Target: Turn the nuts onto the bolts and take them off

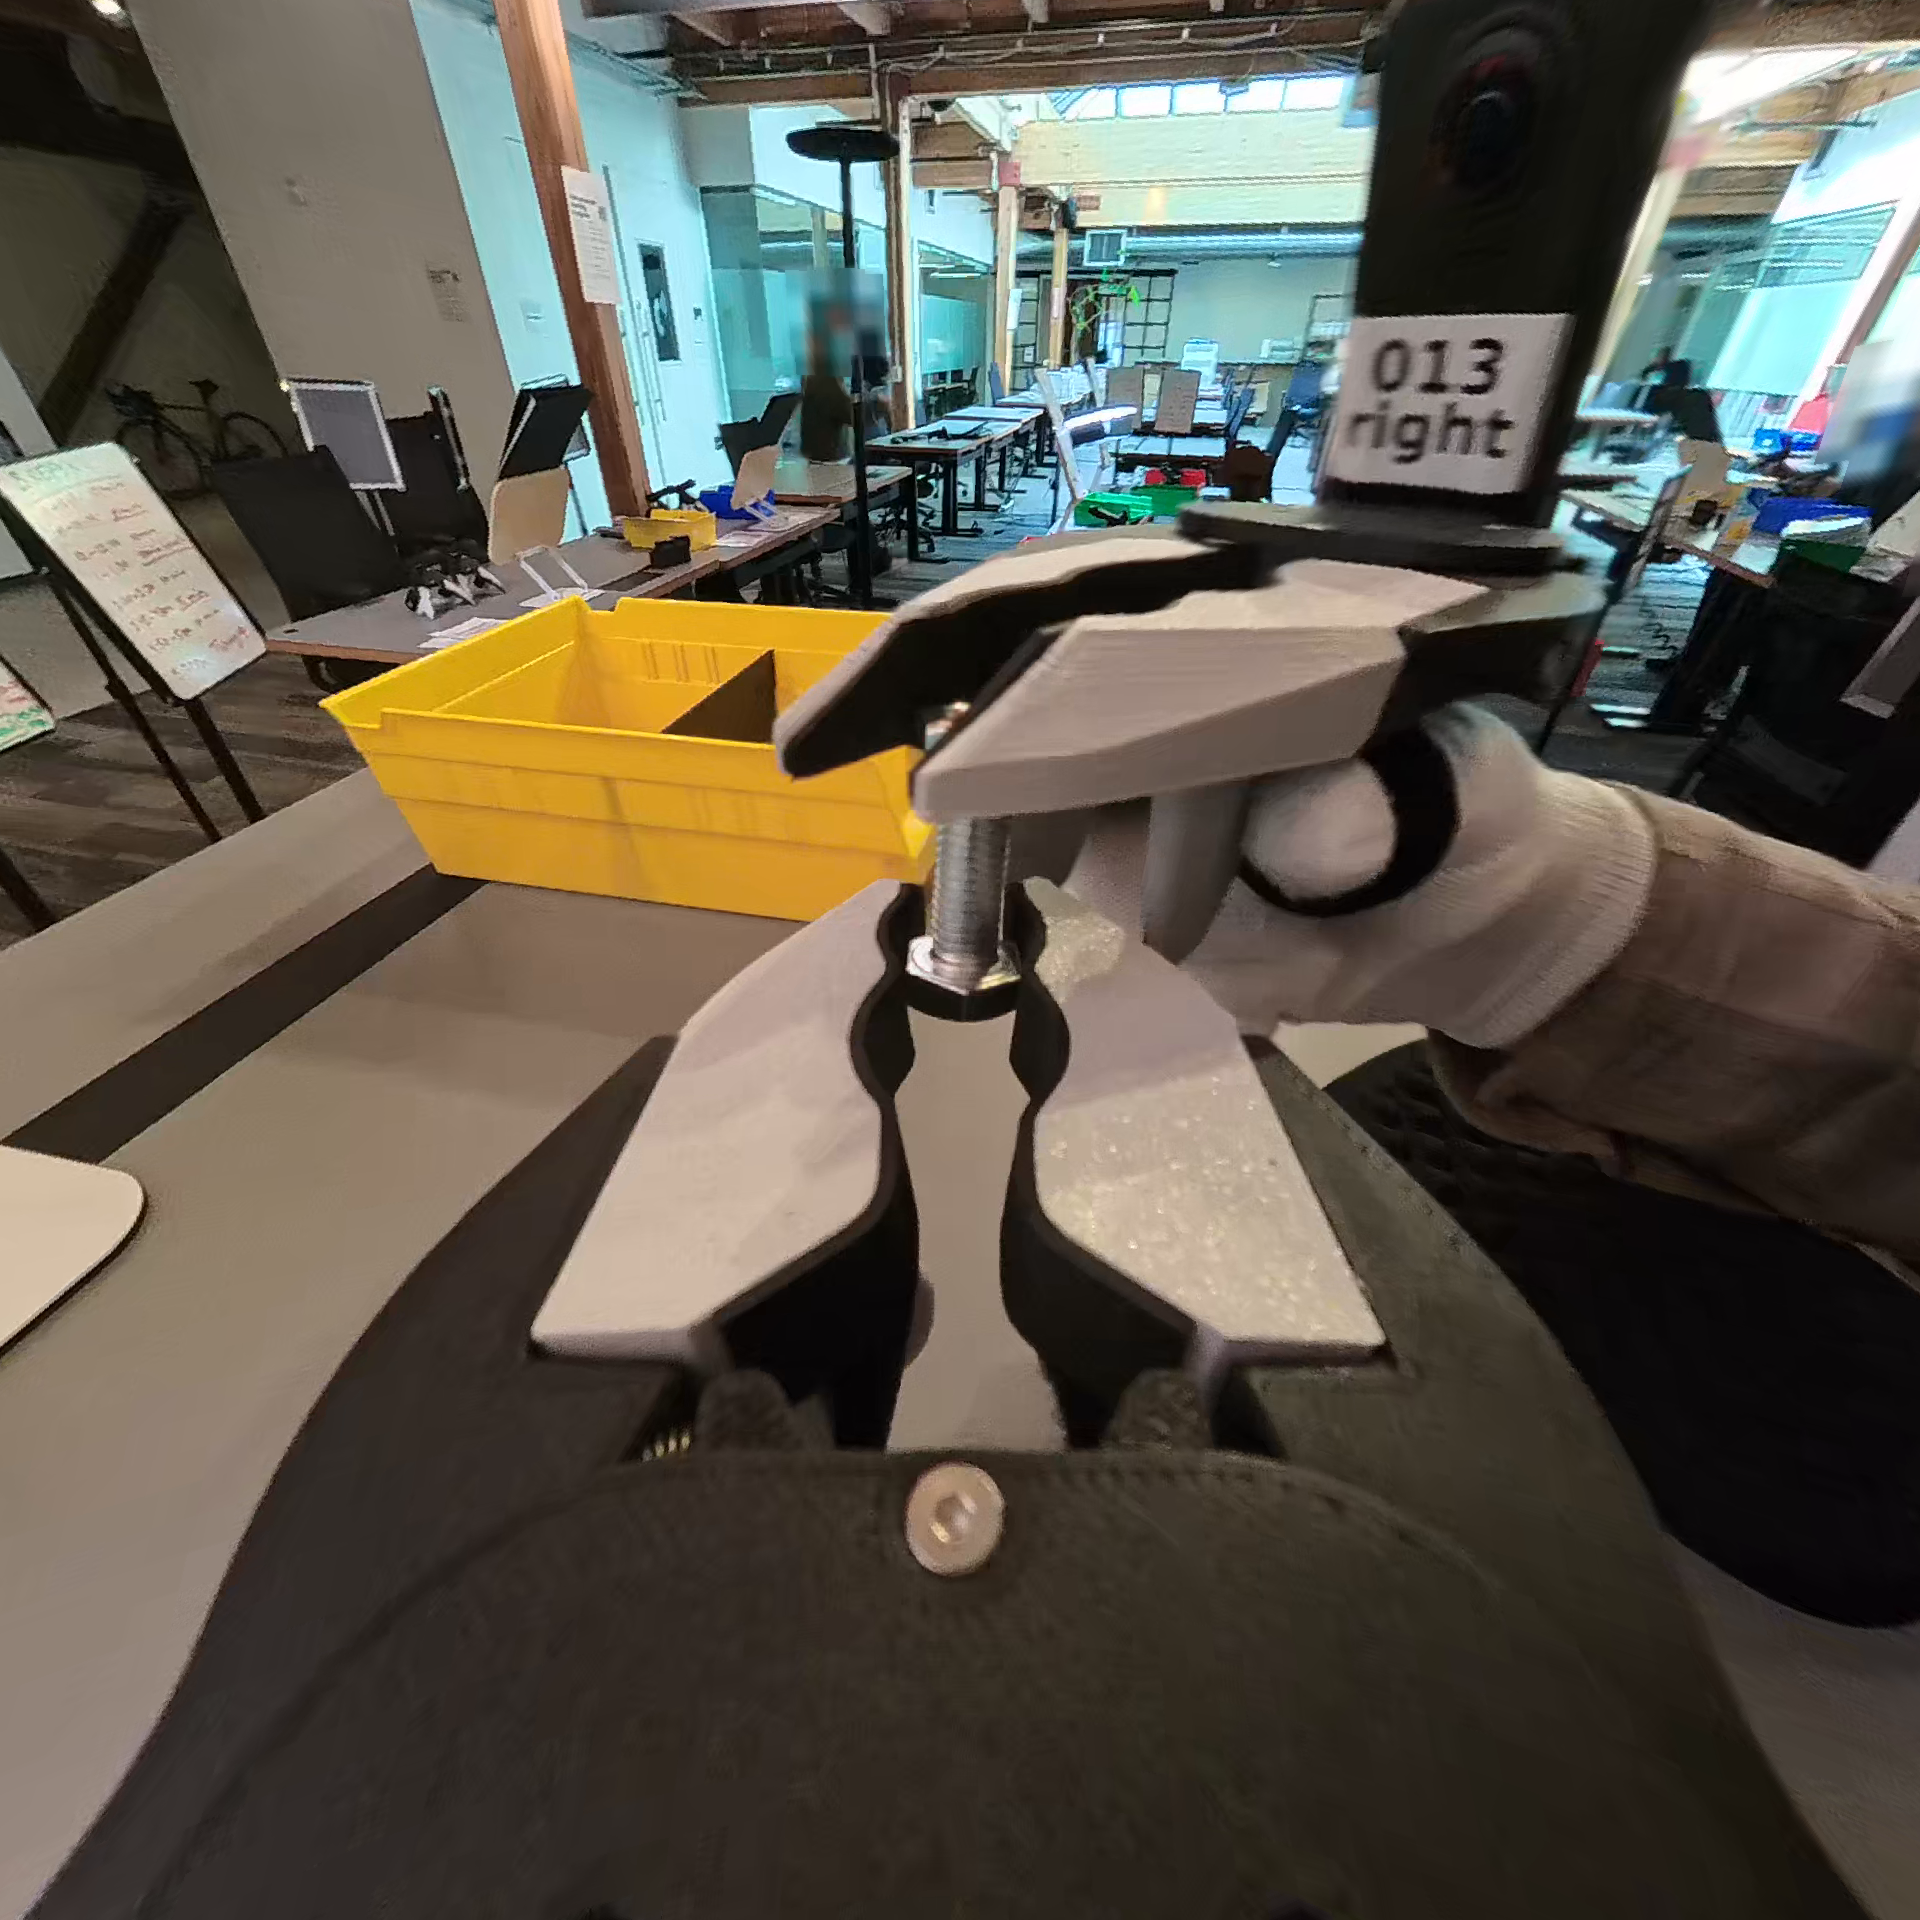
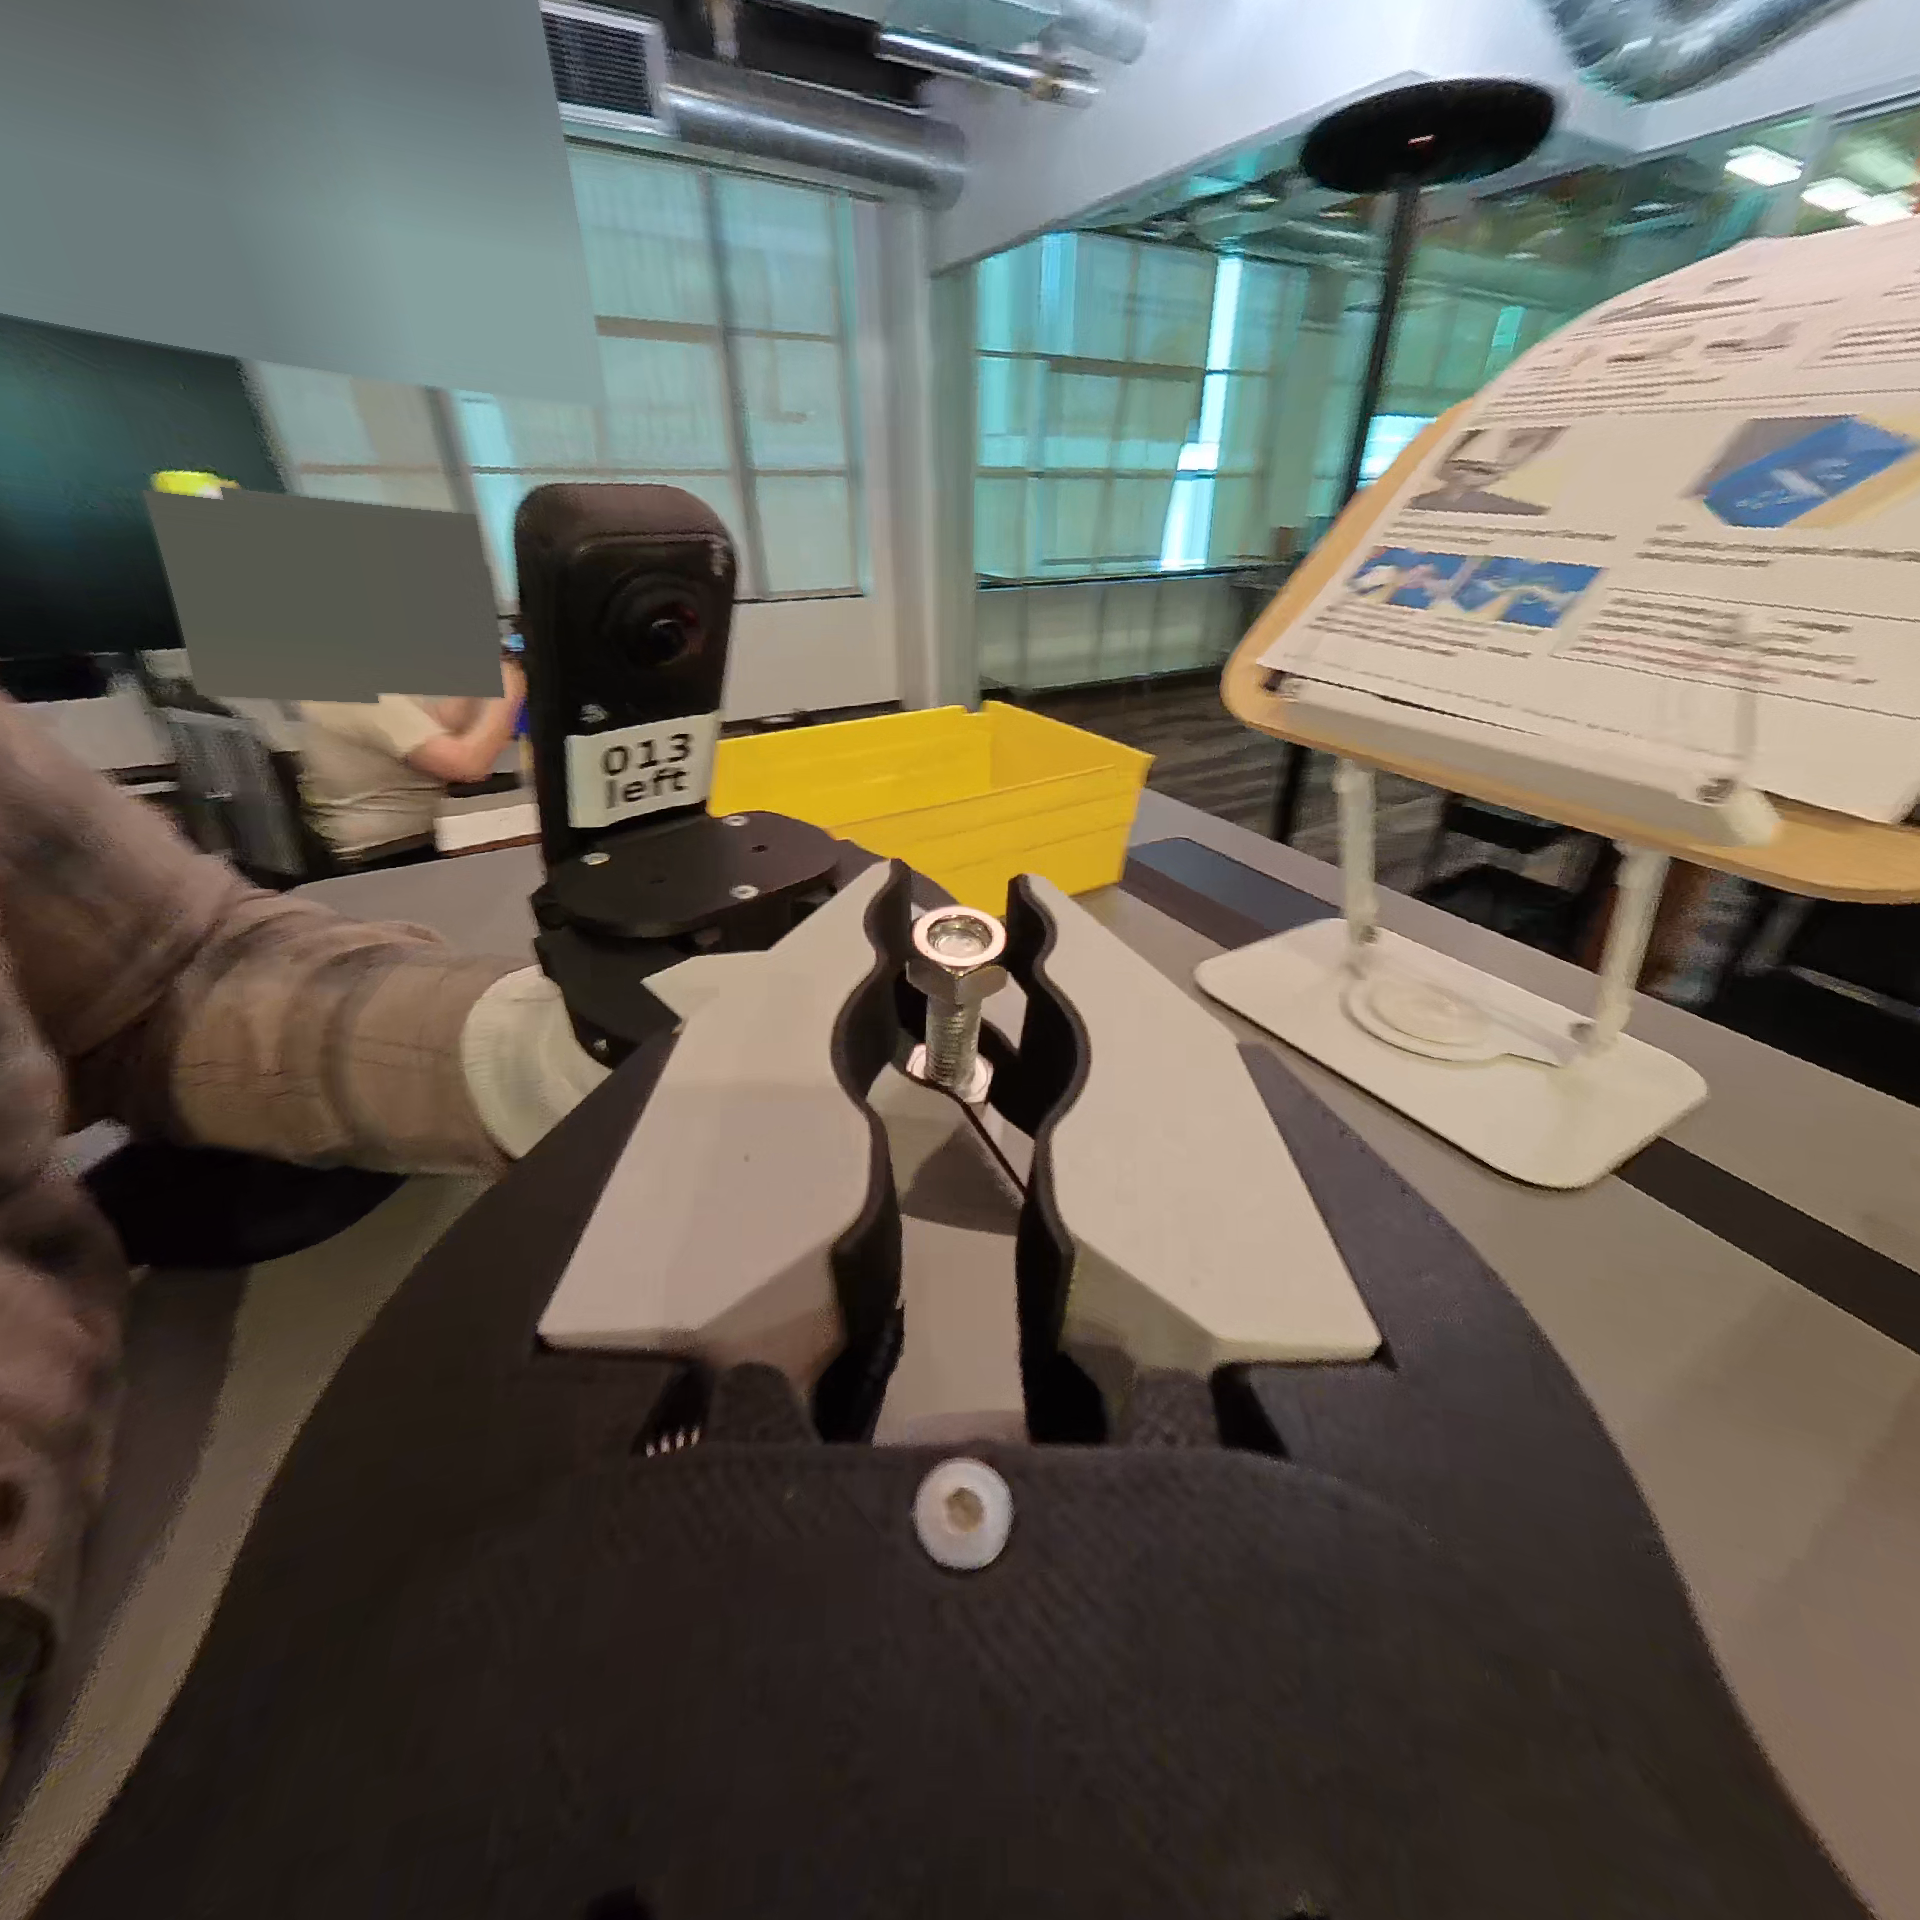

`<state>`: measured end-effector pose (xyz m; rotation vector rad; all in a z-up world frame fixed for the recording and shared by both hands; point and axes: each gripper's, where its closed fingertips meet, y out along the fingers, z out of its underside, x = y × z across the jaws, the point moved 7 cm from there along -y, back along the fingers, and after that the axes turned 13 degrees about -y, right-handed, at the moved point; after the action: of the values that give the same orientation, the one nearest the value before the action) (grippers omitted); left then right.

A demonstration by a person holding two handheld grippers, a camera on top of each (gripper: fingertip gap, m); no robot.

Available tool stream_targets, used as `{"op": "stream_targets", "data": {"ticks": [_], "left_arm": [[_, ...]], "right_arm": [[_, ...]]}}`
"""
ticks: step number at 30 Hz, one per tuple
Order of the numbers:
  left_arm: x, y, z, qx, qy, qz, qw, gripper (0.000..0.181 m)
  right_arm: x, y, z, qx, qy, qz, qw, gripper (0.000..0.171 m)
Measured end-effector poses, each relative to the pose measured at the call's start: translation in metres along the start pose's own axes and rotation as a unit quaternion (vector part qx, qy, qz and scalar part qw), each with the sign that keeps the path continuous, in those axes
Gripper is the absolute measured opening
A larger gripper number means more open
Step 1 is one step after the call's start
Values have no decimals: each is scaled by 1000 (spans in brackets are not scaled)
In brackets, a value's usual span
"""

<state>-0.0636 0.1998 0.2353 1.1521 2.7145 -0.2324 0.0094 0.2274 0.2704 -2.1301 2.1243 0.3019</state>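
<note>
A silver bolt stands upright above the grey table. A hex nut sits on its lower threads. My left gripper is shut on the nut. My right gripper comes in from the upper right and is shut on the bolt's head. In the right wrist view the right gripper clamps the hex head, the threaded shank runs down to the nut, and the left gripper's fingers lie mostly hidden beneath mine.
A yellow bin with a dark divider stands just behind the grippers; it also shows in the right wrist view. A white document stand with printed pages stands at the right. A gloved hand holds the right gripper.
</note>
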Motion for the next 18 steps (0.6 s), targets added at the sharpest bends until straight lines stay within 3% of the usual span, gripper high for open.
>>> {"op": "stream_targets", "data": {"ticks": [6,13,18], "left_arm": [[-17,0,1,13,14,70,997,16],[-46,2,4,24,-2,173,985,15],[-55,-2,6,36,-1,226,973,15]], "right_arm": [[-5,-10,-2,-55,25,-227,972,17],[-3,-17,-10,-90,41,-519,849,16],[9,-8,-16,-94,35,-631,769,17]]}}
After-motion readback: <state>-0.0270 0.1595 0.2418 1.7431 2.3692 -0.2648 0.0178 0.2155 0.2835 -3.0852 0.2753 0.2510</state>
